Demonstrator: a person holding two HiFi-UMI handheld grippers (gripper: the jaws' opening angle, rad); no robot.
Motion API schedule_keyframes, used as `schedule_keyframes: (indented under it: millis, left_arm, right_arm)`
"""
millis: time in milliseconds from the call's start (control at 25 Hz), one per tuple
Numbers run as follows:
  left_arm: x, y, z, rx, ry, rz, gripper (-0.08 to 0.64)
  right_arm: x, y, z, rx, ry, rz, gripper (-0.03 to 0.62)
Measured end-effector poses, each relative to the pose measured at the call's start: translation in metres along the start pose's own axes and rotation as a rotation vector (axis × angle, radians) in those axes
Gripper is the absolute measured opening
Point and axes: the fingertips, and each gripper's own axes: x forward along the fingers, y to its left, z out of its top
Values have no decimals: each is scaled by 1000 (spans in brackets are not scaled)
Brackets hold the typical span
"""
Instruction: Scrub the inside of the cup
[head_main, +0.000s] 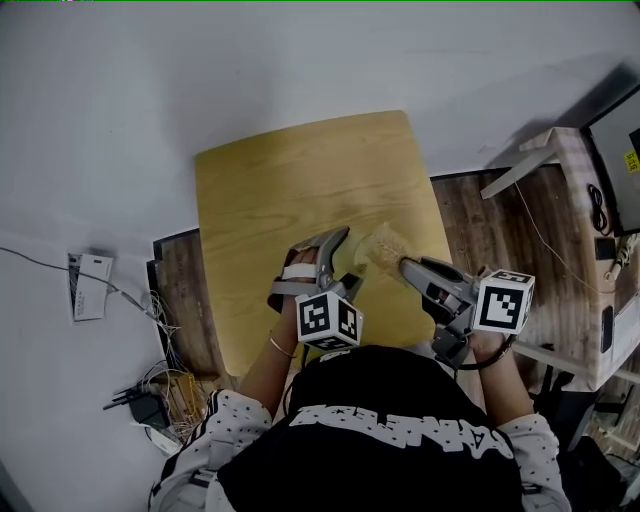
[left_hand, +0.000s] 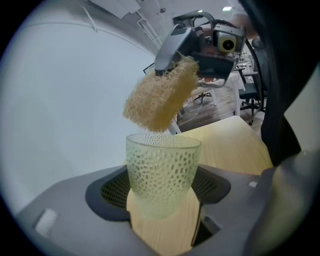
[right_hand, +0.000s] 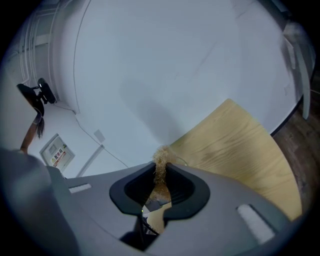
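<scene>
In the left gripper view a translucent pale-green cup with a lattice pattern stands upright between the jaws of my left gripper, which is shut on its lower part. Just above the cup's rim hangs a tan loofah sponge. My right gripper is shut on the sponge's upper end. The sponge's lower tip is about level with the rim. The right gripper view shows only a thin strand of the sponge pinched between the jaws of my right gripper. In the head view the left gripper and the right gripper meet over the table's near right part.
The light wooden table stands against a white wall. To the right is a wooden stand holding gear. Cables and a power strip lie on the floor at the left, beside a white box.
</scene>
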Motion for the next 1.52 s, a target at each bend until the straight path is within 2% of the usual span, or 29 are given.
schedule_keyframes:
  millis: [320, 600, 800, 880, 1000, 1520]
  left_arm:
    - [15, -13, -12, -72, -24, -61, 370]
    - [28, -20, -20, -184, -60, -116, 370]
    - [35, -23, -27, -233, -57, -148, 370]
    - [38, -24, -30, -242, -51, -157, 370]
    - [43, -24, -34, -256, -48, -168, 370]
    - [53, -30, -44, -342, -40, -199, 370]
  right_arm:
    - [-6, -15, 4, 25, -70, -83, 74]
    - [-6, -25, 4, 60, -118, -136, 74]
    - [-8, -29, 8, 3, -125, -168, 74]
    - [-10, -33, 4, 42, -135, -180, 74]
    - [-10, -37, 1, 79, -143, -189, 74]
    - [-11, -38, 3, 76, -161, -198, 74]
